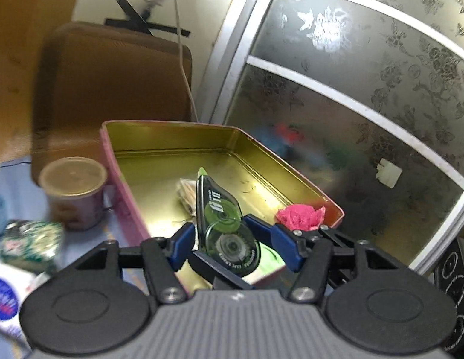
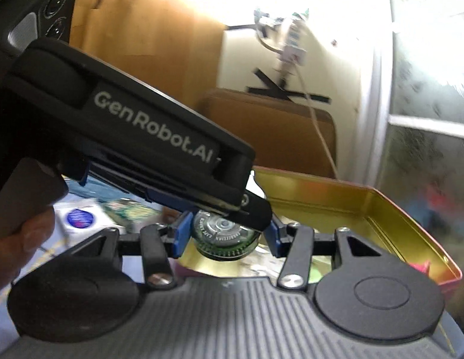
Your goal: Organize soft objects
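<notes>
Both claws grip one tape dispenser.
Left claw (image 1: 229,239) and right claw (image 2: 224,234) clamp the dispenser (image 1: 223,224) above the tin (image 1: 172,137).

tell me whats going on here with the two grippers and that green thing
A person holds a hand-held gripper in each hand, and both are clamped on the same green correction tape dispenser above an open gold-lined tin. The left hand-held gripper and the right hand-held gripper each have it between their blue pads. A pink soft ball already sits in the tin's near corner. A lidded cup stands beside the tin.
</notes>
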The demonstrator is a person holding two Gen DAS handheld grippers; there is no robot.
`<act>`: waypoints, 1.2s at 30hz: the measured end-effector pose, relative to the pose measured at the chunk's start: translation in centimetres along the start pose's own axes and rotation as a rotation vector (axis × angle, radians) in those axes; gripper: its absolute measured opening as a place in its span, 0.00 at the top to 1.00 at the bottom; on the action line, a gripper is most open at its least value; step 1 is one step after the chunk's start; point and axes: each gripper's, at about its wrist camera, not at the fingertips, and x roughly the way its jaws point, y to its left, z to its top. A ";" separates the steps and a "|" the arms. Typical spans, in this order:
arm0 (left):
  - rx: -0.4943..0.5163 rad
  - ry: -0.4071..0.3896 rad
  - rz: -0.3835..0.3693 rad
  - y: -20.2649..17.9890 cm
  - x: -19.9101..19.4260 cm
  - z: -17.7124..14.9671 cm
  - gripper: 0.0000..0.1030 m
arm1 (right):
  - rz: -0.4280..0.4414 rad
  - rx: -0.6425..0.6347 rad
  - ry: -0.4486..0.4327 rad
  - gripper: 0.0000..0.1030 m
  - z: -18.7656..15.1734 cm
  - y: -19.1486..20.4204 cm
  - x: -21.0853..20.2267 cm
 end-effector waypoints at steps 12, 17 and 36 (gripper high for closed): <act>-0.025 -0.012 0.021 1.4 -0.6 -0.9 0.41 | 0.015 0.060 0.023 0.43 -1.3 -0.6 1.6; -0.133 -0.093 0.069 5.8 -6.8 -2.9 0.38 | 0.073 0.033 -0.038 0.44 -0.6 2.2 0.5; -0.291 -0.178 0.541 18.5 -19.0 -12.1 0.36 | 0.505 0.071 0.305 0.45 7.0 20.9 18.6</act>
